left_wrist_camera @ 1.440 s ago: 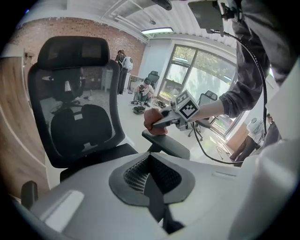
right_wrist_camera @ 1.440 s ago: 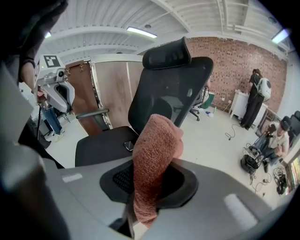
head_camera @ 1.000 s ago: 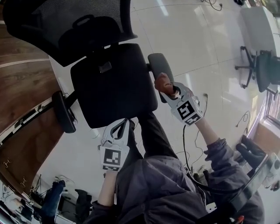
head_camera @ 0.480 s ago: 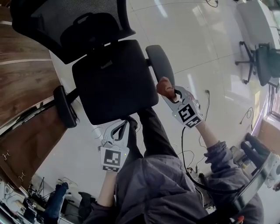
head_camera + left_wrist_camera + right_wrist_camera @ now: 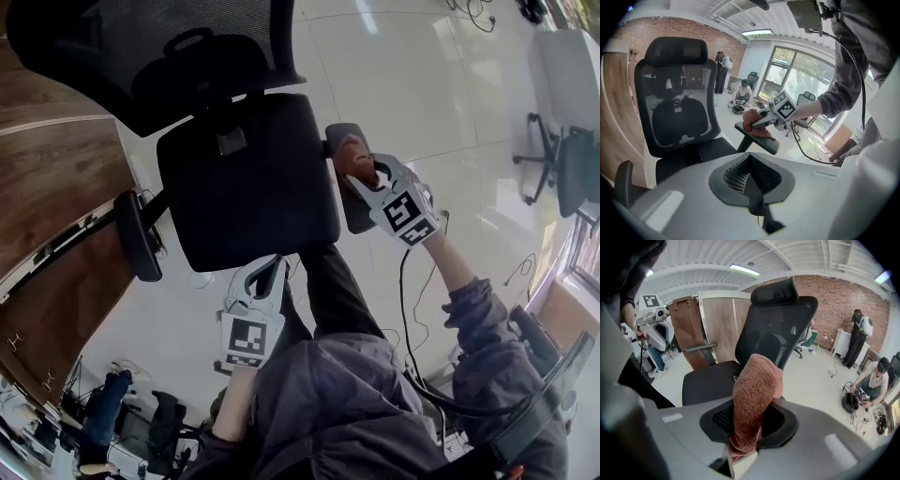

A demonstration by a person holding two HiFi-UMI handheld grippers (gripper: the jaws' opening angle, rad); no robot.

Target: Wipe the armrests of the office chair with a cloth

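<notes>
A black mesh office chair [image 5: 244, 178] stands below me, its seat between two dark armrests. My right gripper [image 5: 358, 175] is shut on a rust-brown cloth [image 5: 348, 156], which it presses on the rear part of the right armrest [image 5: 359, 208]. In the right gripper view the cloth [image 5: 752, 399] stands bunched between the jaws. The left gripper view shows the cloth [image 5: 752, 123] lying on that armrest [image 5: 759, 139]. My left gripper [image 5: 269, 269] hovers by the seat's front edge, shut on nothing; its ribbed pads [image 5: 740, 171] meet. The left armrest [image 5: 137, 236] is untouched.
Wooden cabinets [image 5: 56, 187] stand to the left of the chair. Another office chair [image 5: 565, 164] stands at the far right on the glossy white floor. Cables [image 5: 412, 309] trail by my legs. People [image 5: 874, 378] crouch and stand near the brick wall.
The right gripper has slid the cloth along the right armrest, from its front end half a second ago back toward the backrest. The left gripper has barely moved.
</notes>
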